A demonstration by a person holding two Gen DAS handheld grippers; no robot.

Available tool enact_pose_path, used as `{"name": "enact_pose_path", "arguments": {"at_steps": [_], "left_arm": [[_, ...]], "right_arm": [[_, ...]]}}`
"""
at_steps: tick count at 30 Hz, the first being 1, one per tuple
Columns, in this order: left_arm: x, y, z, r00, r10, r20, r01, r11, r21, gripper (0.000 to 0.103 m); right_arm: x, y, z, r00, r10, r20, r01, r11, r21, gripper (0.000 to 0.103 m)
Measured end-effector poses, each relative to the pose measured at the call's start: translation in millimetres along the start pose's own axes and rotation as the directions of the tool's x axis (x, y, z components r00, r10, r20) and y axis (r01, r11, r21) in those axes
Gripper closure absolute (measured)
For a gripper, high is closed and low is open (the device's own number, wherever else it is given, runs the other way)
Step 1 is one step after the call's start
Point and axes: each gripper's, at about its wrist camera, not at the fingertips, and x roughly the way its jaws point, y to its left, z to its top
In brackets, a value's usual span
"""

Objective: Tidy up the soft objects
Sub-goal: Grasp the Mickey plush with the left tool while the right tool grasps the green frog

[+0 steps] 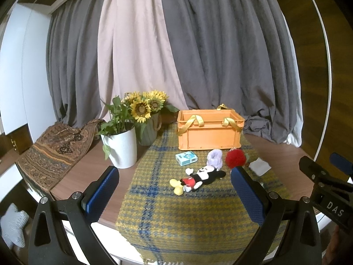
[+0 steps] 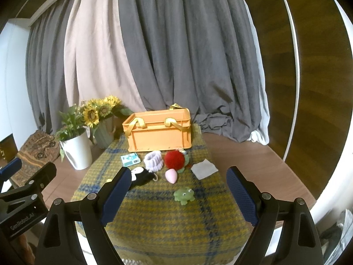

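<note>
An orange crate (image 1: 209, 135) (image 2: 158, 135) with yellow ribbon handles stands at the back of a plaid cloth (image 1: 176, 216). In front of it lie a Mickey plush (image 1: 198, 177) (image 2: 141, 175), a lilac scrunchie (image 1: 215, 158) (image 2: 154, 160), a red pompom toy (image 1: 235, 158) (image 2: 174, 159), a pink egg-shaped sponge (image 2: 171, 175), a green frog (image 2: 184, 195), a white cloth square (image 1: 259, 165) (image 2: 204, 169) and a small teal box (image 1: 186, 158) (image 2: 130, 159). My left gripper (image 1: 174, 190) is open and empty, near the Mickey plush. My right gripper (image 2: 178, 190) is open and empty, short of the frog.
A white pot with a green plant (image 1: 122, 148) (image 2: 77, 152) and a grey-green vase of sunflowers (image 1: 147, 119) (image 2: 103, 130) stand left of the crate. A patterned fabric (image 1: 57, 145) drapes over the table's left end. Grey and beige curtains hang behind.
</note>
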Motion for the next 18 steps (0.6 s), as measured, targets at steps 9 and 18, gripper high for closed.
{"name": "enact_pose_path", "arguments": {"at_steps": [9,18], "left_arm": [[43.9,-3.5,-4.7,0.998,-0.013,-0.064,0.019,0.996,0.089,0.000],[98.6,-11.9,-7.4,0.990,-0.060,-0.130,0.083,0.980,0.178,0.001]], "right_arm": [[41.5,7.3,-12.4,0.996,-0.017,-0.089,0.018,1.000,0.019,0.014],[91.6,6.8,-24.0,0.982,-0.040,-0.185,0.055,0.996,0.076,0.014]]}}
